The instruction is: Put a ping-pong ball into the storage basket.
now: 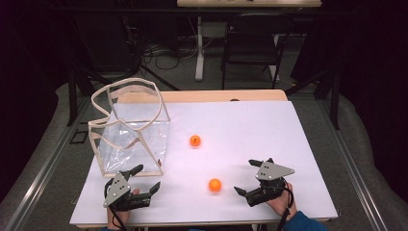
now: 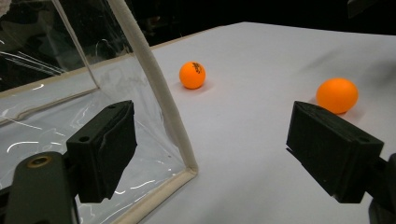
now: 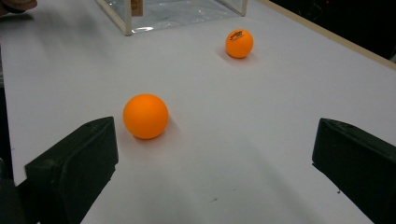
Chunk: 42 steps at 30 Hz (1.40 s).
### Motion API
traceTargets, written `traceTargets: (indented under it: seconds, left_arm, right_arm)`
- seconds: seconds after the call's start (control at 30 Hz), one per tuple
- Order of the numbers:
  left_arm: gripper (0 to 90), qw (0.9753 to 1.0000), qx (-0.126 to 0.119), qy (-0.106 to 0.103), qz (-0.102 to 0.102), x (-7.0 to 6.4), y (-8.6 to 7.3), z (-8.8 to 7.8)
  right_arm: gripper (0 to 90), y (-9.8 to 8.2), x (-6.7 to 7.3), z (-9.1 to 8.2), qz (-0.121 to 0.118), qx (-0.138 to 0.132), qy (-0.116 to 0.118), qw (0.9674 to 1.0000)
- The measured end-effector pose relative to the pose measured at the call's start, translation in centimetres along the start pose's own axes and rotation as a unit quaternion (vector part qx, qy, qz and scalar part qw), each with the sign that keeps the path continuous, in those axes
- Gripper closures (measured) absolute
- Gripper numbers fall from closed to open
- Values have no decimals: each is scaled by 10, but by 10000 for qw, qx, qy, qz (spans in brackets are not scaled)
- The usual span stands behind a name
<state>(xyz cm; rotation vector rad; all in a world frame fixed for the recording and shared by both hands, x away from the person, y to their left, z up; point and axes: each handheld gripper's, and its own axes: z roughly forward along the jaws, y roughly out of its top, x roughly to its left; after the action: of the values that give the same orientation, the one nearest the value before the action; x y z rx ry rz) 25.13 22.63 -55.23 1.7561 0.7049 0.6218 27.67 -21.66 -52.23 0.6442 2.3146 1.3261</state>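
High view: both grippers' fingers (image 1: 139, 179) (image 1: 248, 177) wide apart, empty; ball (image 1: 214, 185) between; bag (image 1: 130, 130) left.

Dark room, grey carpet floor (image 1: 57, 159), black folding chair (image 1: 254, 43), white desk leg (image 1: 199, 48), tangled floor cables (image 1: 166, 55)

The small black print on the farther orange table-tennis ball (image 3: 239, 43) is too fine to read, though it looks like a maker's mark. The clear plastic bag with cream fabric trim (image 2: 154, 88) runs off the left gripper view's top and left edges, and the right gripper view keeps just its bottom corner. The person's forearms leave the high view's bottom edge.
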Motion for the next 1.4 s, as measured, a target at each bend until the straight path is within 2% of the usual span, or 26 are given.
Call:
traceTargets:
  seconds: [0.23,0.7,1.27,1.4]
  left_arm:
    - [157,10000,-35,-58,-5,2,1,3]
    - [156,10000,-26,-36,-13,3,1,1]
    - [157,10000,13,-88,30,3,0,5]
    - [157,9999,20,-96,69,3,1,4]
  right_arm:
    - [0,10,1,11,-13,214,110,9997]
    - [0,22,5,31,-37,617,349,9975]
    - [0,34,13,53,-97,833,555,9949]
    - [0,36,16,57,-175,904,518,9944]
